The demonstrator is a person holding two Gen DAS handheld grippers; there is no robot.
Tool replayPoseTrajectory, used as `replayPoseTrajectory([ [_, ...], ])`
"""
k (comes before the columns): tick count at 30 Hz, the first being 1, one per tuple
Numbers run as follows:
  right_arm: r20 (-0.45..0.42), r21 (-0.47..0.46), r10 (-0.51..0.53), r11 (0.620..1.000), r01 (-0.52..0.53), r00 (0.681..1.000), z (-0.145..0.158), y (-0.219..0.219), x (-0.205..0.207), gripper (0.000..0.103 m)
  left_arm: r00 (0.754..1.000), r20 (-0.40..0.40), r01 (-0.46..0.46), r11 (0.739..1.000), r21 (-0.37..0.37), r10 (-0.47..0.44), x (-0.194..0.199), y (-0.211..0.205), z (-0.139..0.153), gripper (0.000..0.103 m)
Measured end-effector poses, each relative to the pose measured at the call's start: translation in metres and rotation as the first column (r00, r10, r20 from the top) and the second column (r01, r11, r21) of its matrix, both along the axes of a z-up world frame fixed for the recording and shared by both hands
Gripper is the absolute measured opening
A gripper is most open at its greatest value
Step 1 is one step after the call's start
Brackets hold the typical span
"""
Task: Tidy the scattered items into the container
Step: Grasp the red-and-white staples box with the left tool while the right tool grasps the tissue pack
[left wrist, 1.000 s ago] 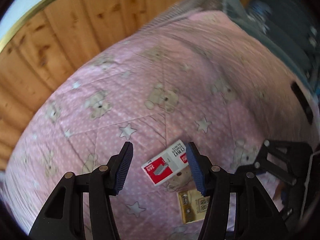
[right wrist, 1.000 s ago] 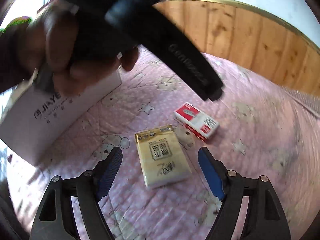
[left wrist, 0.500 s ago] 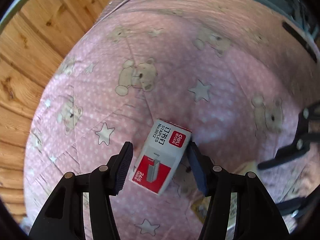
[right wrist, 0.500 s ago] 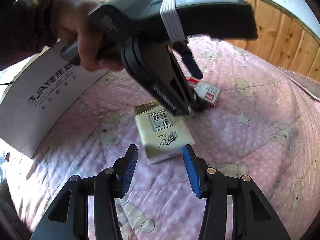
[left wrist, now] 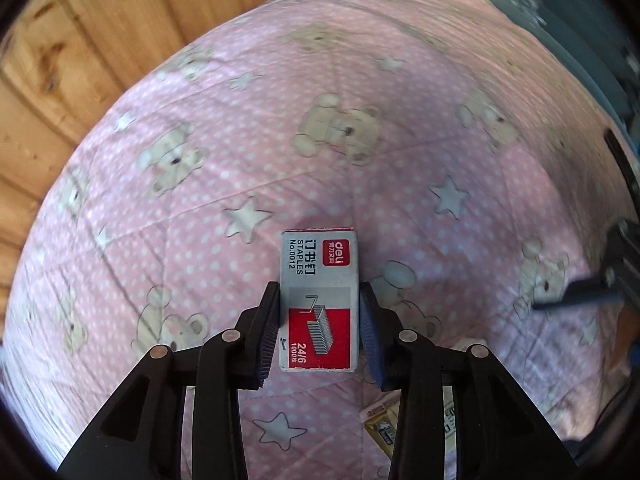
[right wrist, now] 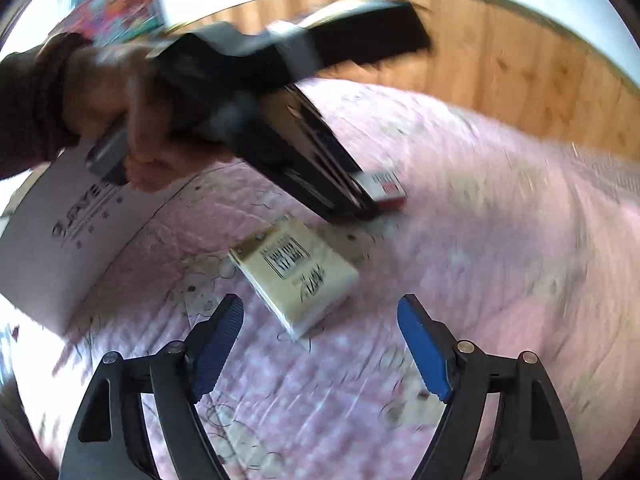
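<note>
My left gripper [left wrist: 319, 330] is shut on a grey and red staples box [left wrist: 319, 300], its blue pads pressed on both long sides, over the pink bear-print quilt [left wrist: 320, 120]. In the right wrist view the left gripper [right wrist: 360, 200] holds that box [right wrist: 384, 188] at its tip. My right gripper [right wrist: 320, 344] is open and empty, just short of a cream tissue pack [right wrist: 296, 272] lying on the quilt. The pack's corner shows in the left wrist view [left wrist: 384, 432]. A white cardboard box [right wrist: 60, 240], the container, stands at the left.
A wood-panelled wall [right wrist: 520, 72] runs behind the bed. A colourful box [right wrist: 120, 8] stands at the far left. The right gripper's black frame [left wrist: 600, 284] reaches in at the right edge of the left wrist view.
My left gripper moved over the staples box and closed on it. My right gripper opened wider and shifted so that the tissue pack lies just ahead of its fingers.
</note>
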State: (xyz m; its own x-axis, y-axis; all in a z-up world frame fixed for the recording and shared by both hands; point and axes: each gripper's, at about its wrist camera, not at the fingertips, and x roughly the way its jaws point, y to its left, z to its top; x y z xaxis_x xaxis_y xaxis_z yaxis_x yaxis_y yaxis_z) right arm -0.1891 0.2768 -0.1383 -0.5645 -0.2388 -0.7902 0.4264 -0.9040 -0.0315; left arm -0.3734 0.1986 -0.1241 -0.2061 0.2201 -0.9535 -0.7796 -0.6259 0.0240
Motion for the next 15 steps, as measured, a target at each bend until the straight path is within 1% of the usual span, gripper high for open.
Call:
replayPoseTrajectory([
  [1,-0.013,0.039,0.051,0.998,-0.051,0.999,0.001,-0.008,-0.002,0.080,1.000,-0.002,-0.025,1.000,0.006,0.025,-0.003,-0.003,0.002,0.039],
  [3,-0.031,0.121,0.152,0.982,-0.147,0.988,0.000,-0.026,-0.006,0.080,0.997,-0.002,-0.080,0.996,0.025,0.080,-0.011,-0.010,0.010,0.039],
  [6,-0.040,0.219,0.249,0.947,-0.235,0.968,-0.009,-0.049,-0.015,0.080,0.987,0.012,-0.161,0.985,0.066,0.160,-0.022,-0.026,0.025,0.039],
  [7,-0.019,0.227,0.257,0.942,-0.246,0.966,-0.014,-0.053,-0.020,0.074,0.983,0.020,-0.182,0.980,0.081,0.181,-0.024,-0.030,0.031,0.039],
  [8,0.034,0.216,0.245,0.945,-0.247,0.969,-0.020,-0.055,-0.024,0.062,0.980,0.025,-0.200,0.975,0.093,0.199,-0.027,-0.034,0.035,0.039],
  [9,0.041,0.205,0.226,0.951,-0.229,0.973,-0.021,-0.054,-0.025,0.055,0.977,0.029,-0.215,0.971,0.108,0.213,-0.027,-0.037,0.041,0.039],
  [12,0.068,0.096,0.159,0.981,-0.165,0.985,-0.011,-0.044,-0.020,0.049,0.969,0.048,-0.245,0.958,0.150,0.241,-0.023,-0.046,0.056,0.039],
  [15,0.099,-0.006,0.090,0.996,-0.090,0.991,-0.002,-0.035,-0.012,0.047,0.966,0.054,-0.257,0.950,0.176,0.251,-0.008,-0.053,0.069,0.039],
])
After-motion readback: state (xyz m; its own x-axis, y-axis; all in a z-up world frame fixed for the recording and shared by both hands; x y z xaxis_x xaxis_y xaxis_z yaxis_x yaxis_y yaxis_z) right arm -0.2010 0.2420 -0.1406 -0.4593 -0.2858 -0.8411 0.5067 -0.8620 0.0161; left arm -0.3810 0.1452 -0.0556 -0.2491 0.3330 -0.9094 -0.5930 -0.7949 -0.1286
